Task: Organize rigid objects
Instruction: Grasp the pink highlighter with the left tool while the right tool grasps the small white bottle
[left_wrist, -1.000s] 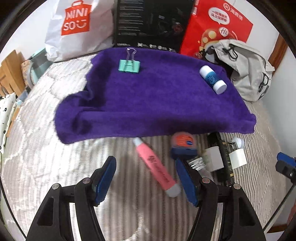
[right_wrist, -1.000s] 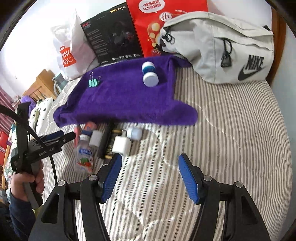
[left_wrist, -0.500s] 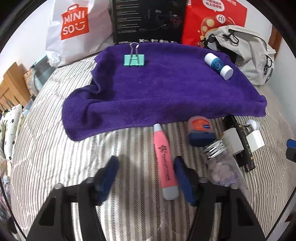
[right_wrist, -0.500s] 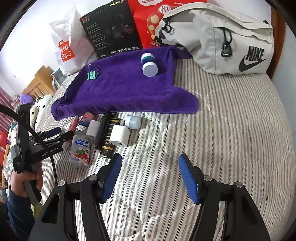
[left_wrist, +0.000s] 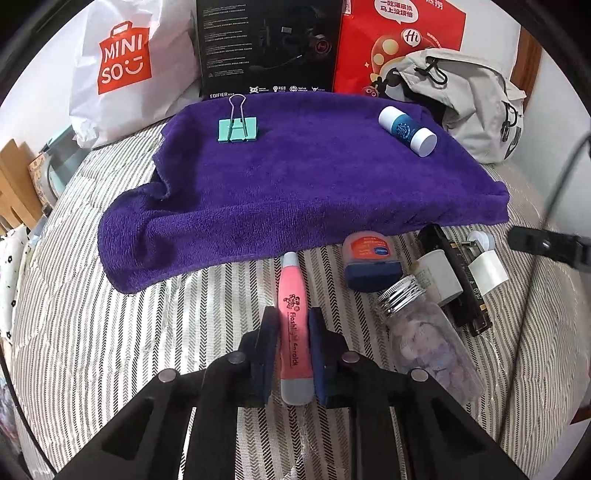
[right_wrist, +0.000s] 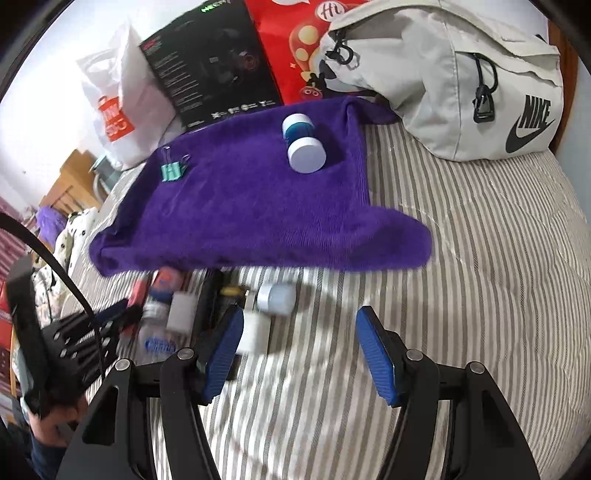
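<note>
On the striped bed (left_wrist: 110, 332), at six o'clock below the purple towel (left_wrist: 295, 177), the pink pen (left_wrist: 293, 325) is clamped near its rear by the left tongs (left_wrist: 291, 350), so tipping is risked on lifting, while the right tongs (right_wrist: 299, 350) are held wide and empty.

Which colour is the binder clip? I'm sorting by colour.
Mint green binder clip with silver wire handles; clearest in the left wrist view.

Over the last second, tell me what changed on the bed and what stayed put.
The left gripper moved forward and closed on the pink flashlight pen, which it earlier only straddled, open. The right gripper drifted left toward the clutter, still open and empty. The binder clip and the blue-and-white bottle remain on the purple towel.
</note>
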